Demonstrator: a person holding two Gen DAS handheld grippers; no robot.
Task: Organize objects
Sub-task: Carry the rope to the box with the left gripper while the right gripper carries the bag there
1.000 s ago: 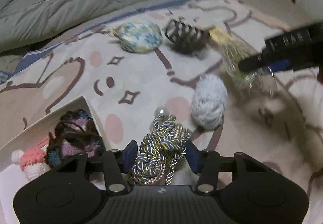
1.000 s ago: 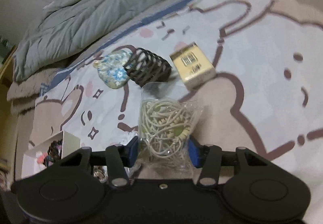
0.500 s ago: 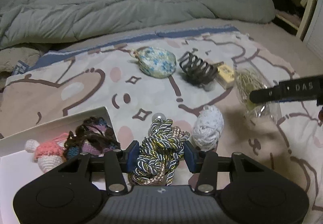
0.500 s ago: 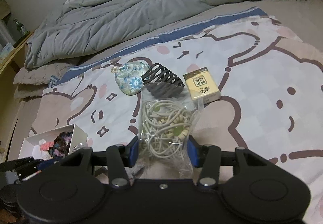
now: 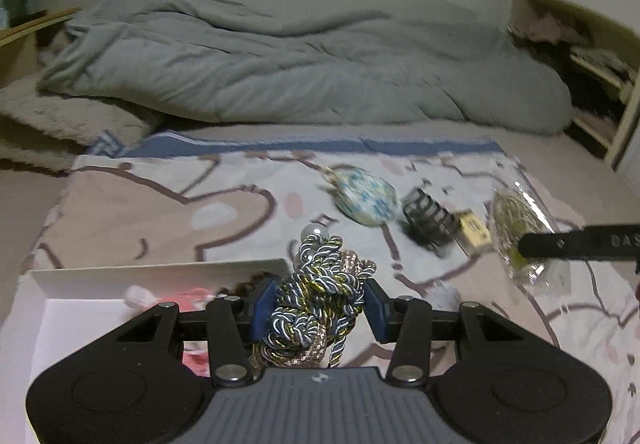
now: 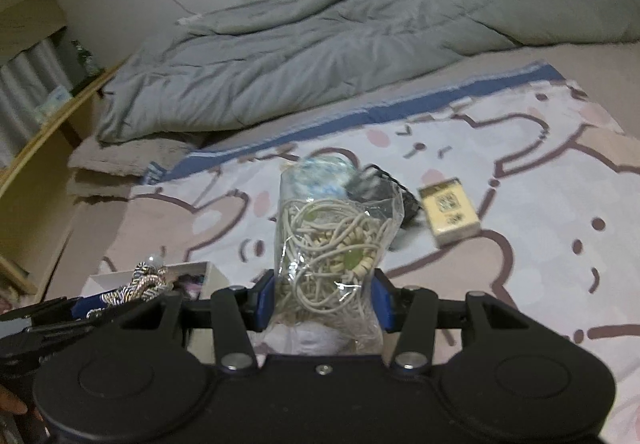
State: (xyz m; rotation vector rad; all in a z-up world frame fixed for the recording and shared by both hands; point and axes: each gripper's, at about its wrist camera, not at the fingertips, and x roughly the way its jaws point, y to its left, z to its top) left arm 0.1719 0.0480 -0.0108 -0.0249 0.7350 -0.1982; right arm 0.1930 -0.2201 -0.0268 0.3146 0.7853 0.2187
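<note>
Over the near left corner of the bed's cartoon blanket (image 5: 224,220), the left tool (image 5: 316,310) is clamped on a knotted bundle of cord (image 5: 316,304), held right above the far wall of the white box (image 5: 160,276). The right tool (image 6: 322,302) is clamped on a clear bag of beaded cords (image 6: 334,240), held off the blanket toward the middle of the bed, with the box low on its left.

My guess is both loads are headed for the box. Best way to do it: bring the cord bundle past the wall and over a bare patch of the box floor, not on top of the pink knit thing (image 5: 196,294) and the dark scrunchie already in there, then lower before letting go so it doesn't roll out. One tool at a time, since the box mouth looks tight for two.

Still out near the blanket's far edge: a floral pouch (image 5: 366,200), a black hair claw (image 5: 430,218) and a small yellow box (image 6: 450,210).
</note>
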